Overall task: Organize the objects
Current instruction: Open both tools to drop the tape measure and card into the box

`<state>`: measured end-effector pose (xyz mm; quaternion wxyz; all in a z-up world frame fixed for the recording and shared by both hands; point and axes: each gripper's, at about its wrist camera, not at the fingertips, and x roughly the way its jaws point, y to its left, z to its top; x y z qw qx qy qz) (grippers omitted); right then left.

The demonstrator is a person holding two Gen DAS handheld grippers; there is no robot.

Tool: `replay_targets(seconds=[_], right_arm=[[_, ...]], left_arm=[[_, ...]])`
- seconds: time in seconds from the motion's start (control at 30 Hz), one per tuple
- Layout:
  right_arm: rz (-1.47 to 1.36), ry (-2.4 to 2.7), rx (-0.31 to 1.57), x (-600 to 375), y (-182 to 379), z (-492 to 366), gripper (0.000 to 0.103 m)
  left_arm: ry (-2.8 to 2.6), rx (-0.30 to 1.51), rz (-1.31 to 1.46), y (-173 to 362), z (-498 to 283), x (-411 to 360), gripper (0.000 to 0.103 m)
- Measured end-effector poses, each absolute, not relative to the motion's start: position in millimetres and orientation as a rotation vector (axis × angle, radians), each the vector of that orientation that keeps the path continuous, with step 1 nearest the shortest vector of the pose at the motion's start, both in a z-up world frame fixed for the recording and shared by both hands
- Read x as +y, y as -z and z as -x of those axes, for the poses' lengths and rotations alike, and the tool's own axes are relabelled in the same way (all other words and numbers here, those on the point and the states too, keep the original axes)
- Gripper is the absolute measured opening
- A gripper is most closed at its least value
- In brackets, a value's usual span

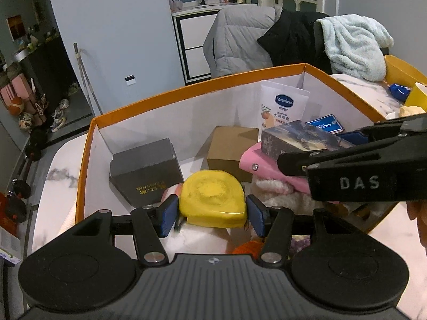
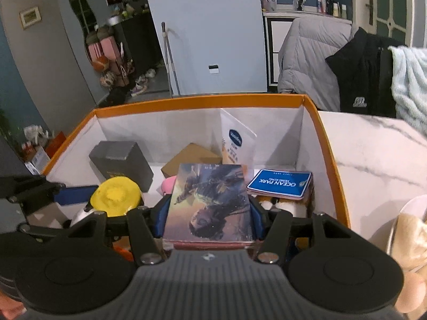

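Observation:
An orange-rimmed white box (image 1: 88, 144) (image 2: 317, 122) sits on a marble table. My left gripper (image 1: 212, 214) is over the box with its blue pads (image 1: 168, 213) on either side of a yellow rounded object (image 1: 212, 200), which also shows in the right wrist view (image 2: 116, 196); a small gap shows at the right pad. My right gripper (image 2: 209, 210) is shut on a printed picture box (image 2: 209, 202) and holds it above the box's contents; that gripper (image 1: 355, 136) and the picture box (image 1: 296, 138) show in the left wrist view.
Inside the box are a dark grey box (image 1: 145, 170), a brown carton (image 1: 232, 149), a Vaseline tube (image 1: 283, 104), a blue Ocean Park card (image 2: 280, 184) and a pink item (image 1: 267, 168). Chairs draped with coats (image 1: 240, 42) stand behind. A yellow cup (image 1: 416, 96) is at the right.

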<state>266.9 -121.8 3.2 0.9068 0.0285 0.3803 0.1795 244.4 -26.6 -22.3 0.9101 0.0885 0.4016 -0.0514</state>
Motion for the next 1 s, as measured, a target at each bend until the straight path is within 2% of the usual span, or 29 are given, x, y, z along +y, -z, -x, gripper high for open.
replay_targets(seconds=[0.07, 0.13, 0.37, 0.53, 0.6, 0.7, 1.0], right_arm=[[-0.076, -0.361, 0.803, -123.6, -4.0, -268.4, 0.064], [-0.083, -0.337, 0.805, -125.1, -5.1, -268.7, 0.07], [-0.041, -0.328, 0.793, -124.9, -10.8, -266.0, 0.065], [-0.09, -0.331, 0.811, -131.2, -18.0, -264.9, 0.065], [-0.111, -0.345, 0.84, -132.5, -19.1, -265.4, 0.061], [-0.181, -0.375, 0.862, -134.2, -18.7, -265.9, 0.061], [-0.488, -0.595, 0.694, -139.0, -24.4, -258.9, 0.06]], left_arm=[[0.091, 0.829, -0.183, 23.0, -245.0, -26.9, 0.074], [0.084, 0.827, -0.182, 22.9, -244.3, -26.6, 0.074], [0.077, 0.821, -0.169, 19.8, -238.1, -21.8, 0.074], [0.071, 0.82, -0.173, 17.4, -235.1, -17.6, 0.074], [0.07, 0.82, -0.169, 17.6, -234.9, -16.0, 0.074], [0.068, 0.824, -0.151, 19.2, -234.9, -14.5, 0.074], [0.059, 0.817, -0.137, 18.1, -232.0, -11.0, 0.074]])
